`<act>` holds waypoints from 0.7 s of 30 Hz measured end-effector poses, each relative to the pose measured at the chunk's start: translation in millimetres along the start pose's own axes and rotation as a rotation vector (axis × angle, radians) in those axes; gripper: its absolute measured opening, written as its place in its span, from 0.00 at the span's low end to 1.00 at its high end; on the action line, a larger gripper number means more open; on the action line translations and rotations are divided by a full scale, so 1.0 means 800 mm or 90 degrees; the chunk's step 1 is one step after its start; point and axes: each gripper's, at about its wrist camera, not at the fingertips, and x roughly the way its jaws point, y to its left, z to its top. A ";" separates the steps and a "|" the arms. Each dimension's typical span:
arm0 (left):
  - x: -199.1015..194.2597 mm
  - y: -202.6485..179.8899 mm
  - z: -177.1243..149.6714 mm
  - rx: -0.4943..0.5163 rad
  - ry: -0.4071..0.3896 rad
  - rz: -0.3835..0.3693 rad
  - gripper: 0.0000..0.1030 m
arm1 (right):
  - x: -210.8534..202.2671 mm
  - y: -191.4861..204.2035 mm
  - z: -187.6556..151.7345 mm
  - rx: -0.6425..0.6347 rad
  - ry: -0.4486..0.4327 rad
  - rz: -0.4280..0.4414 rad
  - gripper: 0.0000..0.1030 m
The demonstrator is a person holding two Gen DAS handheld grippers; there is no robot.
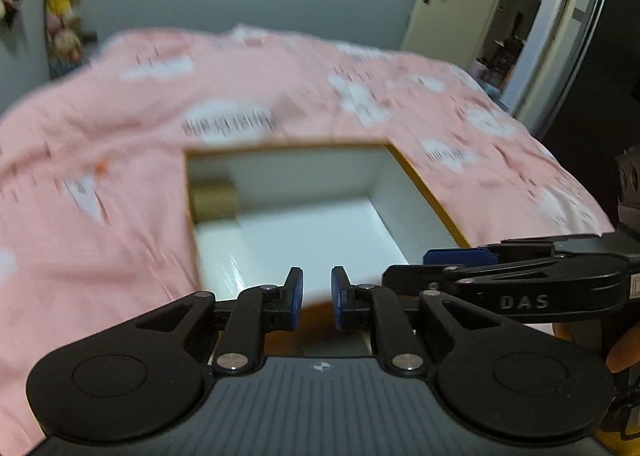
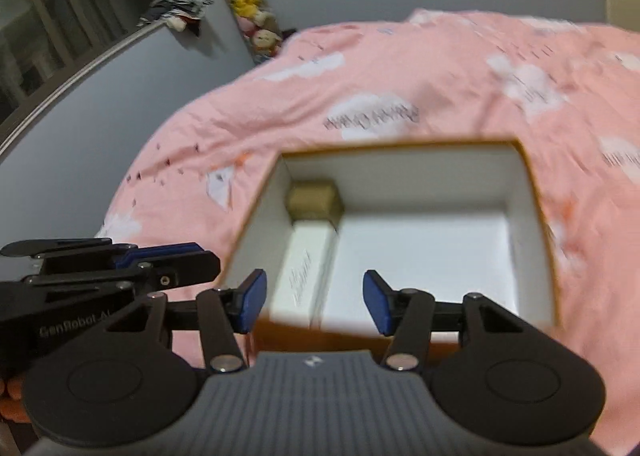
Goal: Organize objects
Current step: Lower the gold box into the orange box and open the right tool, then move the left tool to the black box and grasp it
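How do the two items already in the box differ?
Inside the open box on the pink bed cover, the tan item sits in the far left corner, short and blocky; the white carton lies in front of it along the left wall, long and narrow. The carton bears printing; the tan item looks plain. Both hug the left wall.

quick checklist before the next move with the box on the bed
1. Left tool empty: ok, small gap between pads, nothing in it.
2. Right tool open and empty: ok.
3. Box open: ok, no lid on it.
4. Room in box: ok, only a tan block and a white carton along one wall.
5. Next object to pack: cannot tell, none in view.
6. Image sharp: not ok, blurred.
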 end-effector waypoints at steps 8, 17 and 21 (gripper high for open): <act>0.031 -0.015 -0.074 -0.038 0.154 -0.031 0.22 | -0.061 -0.025 -0.103 0.066 0.055 -0.054 0.52; 0.050 -0.039 -0.116 -0.030 0.288 -0.029 0.28 | -0.070 -0.048 -0.178 0.136 0.159 -0.089 0.59; 0.053 -0.045 -0.143 -0.015 0.370 -0.050 0.28 | -0.063 -0.042 -0.200 0.113 0.202 -0.095 0.59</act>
